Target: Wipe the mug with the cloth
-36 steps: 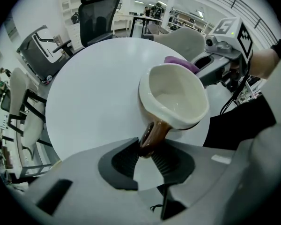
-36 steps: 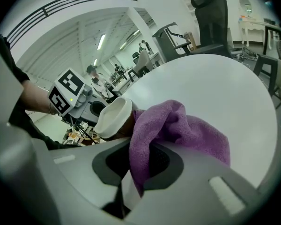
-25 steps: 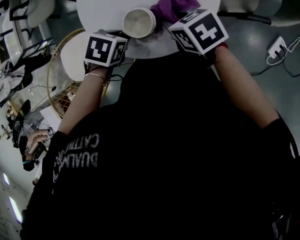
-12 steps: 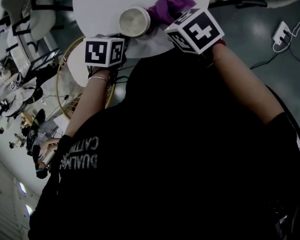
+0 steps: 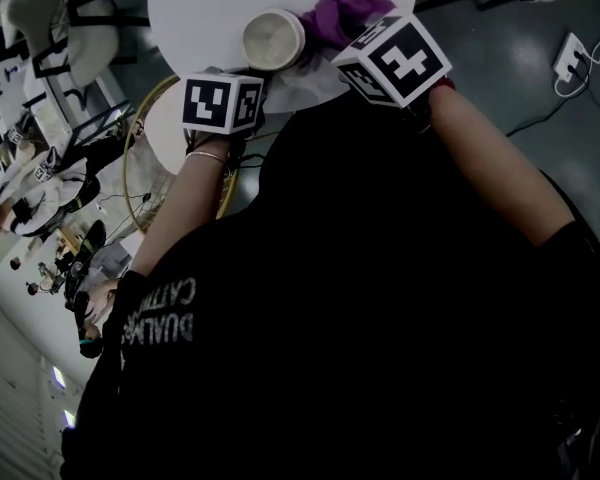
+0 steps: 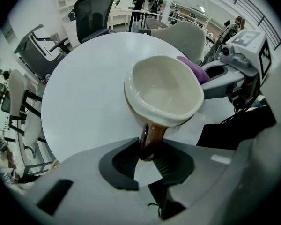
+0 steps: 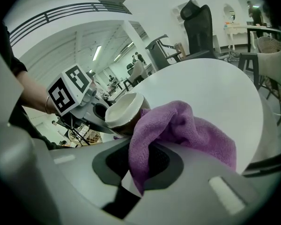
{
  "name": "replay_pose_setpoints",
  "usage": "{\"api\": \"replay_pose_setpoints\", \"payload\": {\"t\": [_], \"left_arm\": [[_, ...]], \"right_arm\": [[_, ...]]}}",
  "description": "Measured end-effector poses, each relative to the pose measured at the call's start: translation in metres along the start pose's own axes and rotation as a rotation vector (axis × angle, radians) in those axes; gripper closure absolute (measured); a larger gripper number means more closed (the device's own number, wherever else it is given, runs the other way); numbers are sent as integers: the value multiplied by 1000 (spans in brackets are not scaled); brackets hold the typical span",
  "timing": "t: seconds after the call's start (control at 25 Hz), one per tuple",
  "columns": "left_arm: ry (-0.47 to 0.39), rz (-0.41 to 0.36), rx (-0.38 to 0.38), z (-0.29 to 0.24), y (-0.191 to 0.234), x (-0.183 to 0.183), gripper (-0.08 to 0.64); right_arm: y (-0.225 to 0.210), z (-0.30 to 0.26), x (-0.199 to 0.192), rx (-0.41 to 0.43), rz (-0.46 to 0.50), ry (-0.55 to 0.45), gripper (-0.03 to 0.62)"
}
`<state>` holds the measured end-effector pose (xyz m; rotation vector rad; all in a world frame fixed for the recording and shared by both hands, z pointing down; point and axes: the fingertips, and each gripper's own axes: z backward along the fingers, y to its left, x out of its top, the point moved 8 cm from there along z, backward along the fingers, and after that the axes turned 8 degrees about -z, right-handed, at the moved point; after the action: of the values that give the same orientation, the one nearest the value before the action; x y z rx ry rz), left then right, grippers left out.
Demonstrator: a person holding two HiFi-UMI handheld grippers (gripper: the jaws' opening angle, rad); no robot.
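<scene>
Your left claw (image 6: 147,156), jaws just tightened, clamps the handle (image 6: 150,137) of the cream-and-brown ceramic mug (image 6: 164,90) at the round white table's (image 6: 84,93) edge; likely slippery, fragile. Your right claw (image 7: 140,161) clenches the soft purple cloth (image 7: 187,130) against its side

An open-plan office, by the look of it: black swivel chairs (image 6: 94,3) stand beyond the round white desk (image 6: 84,93), people (image 6: 138,1) stand about farther back, and a railed gallery (image 7: 61,13) and strip lights (image 7: 97,51) run overhead.
</scene>
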<state>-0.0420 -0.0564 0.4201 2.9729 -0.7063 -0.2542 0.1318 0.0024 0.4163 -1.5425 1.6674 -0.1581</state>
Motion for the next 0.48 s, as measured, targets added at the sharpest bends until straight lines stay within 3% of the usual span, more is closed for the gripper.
{"api": "replay_pose_setpoints", "payload": {"t": [0.2,0.48], "left_arm": [[11,-78,-6,-2,-13,3,489],[-13,-100,11,-3,-18,6,492]], "right_arm": [[5,0,-7,-5,1,-29,543],[9,0,-14,-5,21,-31,543]]}}
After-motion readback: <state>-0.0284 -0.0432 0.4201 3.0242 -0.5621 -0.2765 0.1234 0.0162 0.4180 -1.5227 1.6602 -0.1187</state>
